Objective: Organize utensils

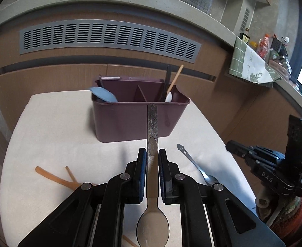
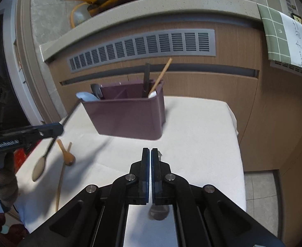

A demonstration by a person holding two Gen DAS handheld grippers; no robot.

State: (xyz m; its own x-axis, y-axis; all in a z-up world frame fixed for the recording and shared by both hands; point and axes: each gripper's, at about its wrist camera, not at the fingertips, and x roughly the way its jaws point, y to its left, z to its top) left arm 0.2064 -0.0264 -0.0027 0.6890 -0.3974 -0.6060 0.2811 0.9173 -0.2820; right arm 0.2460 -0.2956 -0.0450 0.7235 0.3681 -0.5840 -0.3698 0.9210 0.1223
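Observation:
My left gripper is shut on the flat handle of a metal spoon. The spoon is held above the table, its bowl toward the camera and its handle tip pointing at the maroon caddy. In the right wrist view the same spoon hangs from the left gripper. My right gripper is shut with nothing between its pads. A small metal spoon lies on the white cloth under it, apart from its fingers. The caddy holds a blue spoon, a black utensil and a wooden-handled white spoon.
A wooden spoon and a long chopstick lie on the cloth-covered table at its left. Behind the caddy stands a wooden cabinet with a grey vent. A green checked cloth hangs from the counter. Tiled floor borders the table's right edge.

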